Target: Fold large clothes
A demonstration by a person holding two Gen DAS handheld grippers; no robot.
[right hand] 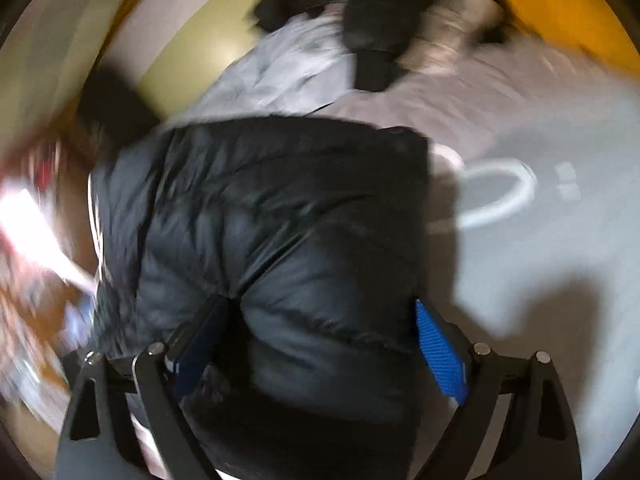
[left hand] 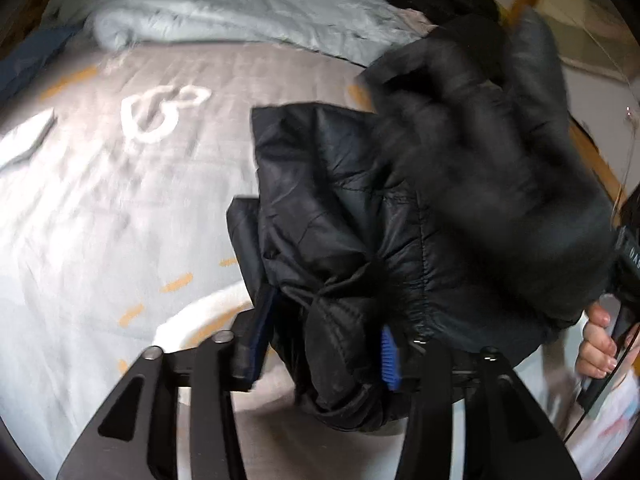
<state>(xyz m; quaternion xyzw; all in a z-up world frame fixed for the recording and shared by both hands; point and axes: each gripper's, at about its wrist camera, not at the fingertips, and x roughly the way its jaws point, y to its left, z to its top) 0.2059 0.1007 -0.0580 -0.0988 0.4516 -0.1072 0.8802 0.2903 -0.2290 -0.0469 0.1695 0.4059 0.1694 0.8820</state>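
A bed (left hand: 100, 208) fills the room, its grey sheet printed with white loops and orange dashes; a rumpled pale-blue duvet (left hand: 208, 4) lies beside a wooden frame (left hand: 596, 160).

Black quilted puffer jacket (left hand: 360, 216), shiny and bunched into thick crumpled folds. Heaped on the near right part of a grey bed, one blurred padded portion lifted at far right. Stitched seams and puffed panels (right hand: 280, 220) showing.
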